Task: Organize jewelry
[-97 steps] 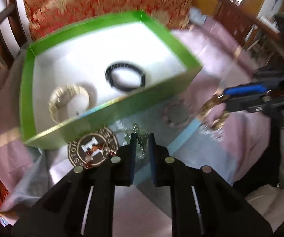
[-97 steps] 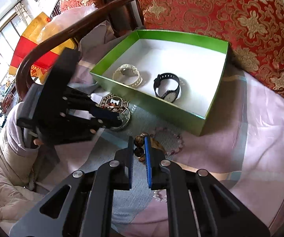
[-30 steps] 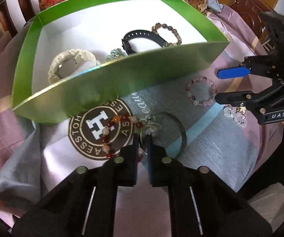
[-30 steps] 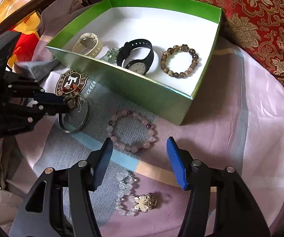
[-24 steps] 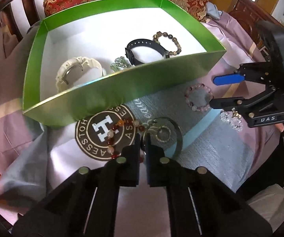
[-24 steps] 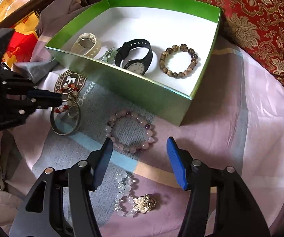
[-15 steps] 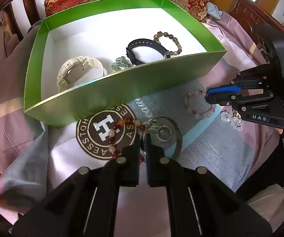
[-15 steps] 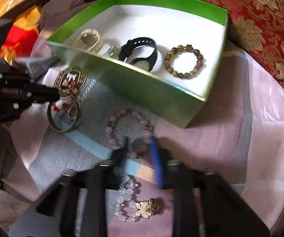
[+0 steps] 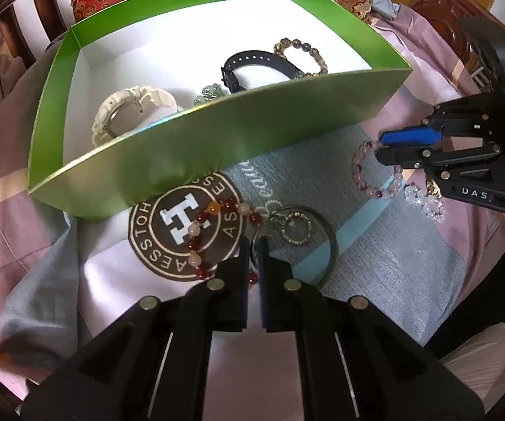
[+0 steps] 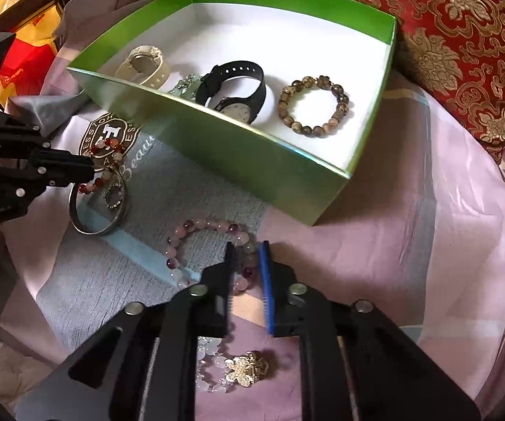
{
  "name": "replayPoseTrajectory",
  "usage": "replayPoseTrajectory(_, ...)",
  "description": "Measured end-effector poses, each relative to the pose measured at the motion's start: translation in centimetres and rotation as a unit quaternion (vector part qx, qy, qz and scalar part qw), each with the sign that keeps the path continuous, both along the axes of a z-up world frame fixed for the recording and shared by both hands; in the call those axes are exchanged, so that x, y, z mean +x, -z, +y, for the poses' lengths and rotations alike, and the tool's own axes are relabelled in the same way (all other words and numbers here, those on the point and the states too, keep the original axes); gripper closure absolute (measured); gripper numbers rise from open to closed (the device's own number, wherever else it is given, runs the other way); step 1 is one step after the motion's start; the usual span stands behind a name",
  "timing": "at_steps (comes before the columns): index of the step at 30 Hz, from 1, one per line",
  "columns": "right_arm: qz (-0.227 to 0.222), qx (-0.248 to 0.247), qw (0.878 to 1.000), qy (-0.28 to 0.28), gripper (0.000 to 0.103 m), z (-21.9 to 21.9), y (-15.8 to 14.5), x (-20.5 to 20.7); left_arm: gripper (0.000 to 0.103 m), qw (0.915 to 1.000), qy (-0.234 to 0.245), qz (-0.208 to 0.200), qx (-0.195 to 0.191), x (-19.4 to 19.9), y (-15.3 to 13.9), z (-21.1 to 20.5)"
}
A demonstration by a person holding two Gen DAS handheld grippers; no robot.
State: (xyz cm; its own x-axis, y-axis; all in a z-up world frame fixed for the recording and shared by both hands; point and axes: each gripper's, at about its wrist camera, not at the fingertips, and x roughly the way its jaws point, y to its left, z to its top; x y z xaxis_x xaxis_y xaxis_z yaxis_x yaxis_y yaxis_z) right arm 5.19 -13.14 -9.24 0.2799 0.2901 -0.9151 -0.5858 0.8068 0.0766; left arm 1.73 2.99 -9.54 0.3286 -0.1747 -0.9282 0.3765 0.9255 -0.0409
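Observation:
A green box (image 10: 234,154) holds a cream watch (image 10: 143,65), a black watch (image 10: 234,87) and a brown bead bracelet (image 10: 301,128). On the cloth in front of it, my left gripper (image 9: 253,249) is shut on the thin edge of a silver bangle (image 9: 333,245). A red bead bracelet (image 9: 199,217) lies against its tips. My right gripper (image 10: 246,259) is shut on the near side of a pink bead bracelet (image 10: 189,226). In the left wrist view the right gripper (image 9: 380,147) pinches the same bracelet (image 9: 357,172).
A white crystal bracelet with a gold flower (image 10: 245,368) lies under the right gripper. A grey cloth with a round logo (image 9: 182,224) covers the pink sheet. A red and gold cushion (image 10: 463,35) stands behind the box. A small green piece (image 9: 210,91) lies between the watches.
The right gripper dropped from above the pink bracelet and went from wide open to shut on it. The left gripper stayed shut at the bangle and barely moved.

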Motion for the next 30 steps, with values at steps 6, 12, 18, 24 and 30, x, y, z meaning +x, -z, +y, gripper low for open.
replayPoseTrajectory(6,-0.012,-0.011,1.000,-0.002,0.087,0.6,0.0,-0.1,0.097,1.0000,0.004,-0.001,0.003,-0.1,0.1,-0.1)
replayPoseTrajectory(12,-0.017,-0.011,1.000,-0.009,0.073,1.0,0.1,-0.5,0.087,0.9999,0.007,0.006,0.014,-0.1,0.8,-0.6)
replayPoseTrajectory(18,-0.018,-0.012,1.000,-0.018,0.090,1.2,0.0,-1.1,0.099,1.0000,-0.003,-0.005,-0.003,0.0,-0.1,-0.2)
replayPoseTrajectory(24,-0.013,0.006,1.000,-0.008,0.096,0.8,-0.7,-0.9,0.099,0.9997,-0.004,-0.021,-0.011,-0.2,-1.2,0.1)
replayPoseTrajectory(30,-0.035,0.029,0.999,0.006,0.096,-0.7,-3.4,-1.3,0.099,0.9984,0.000,-0.052,-0.023,-1.1,-3.7,-0.1)
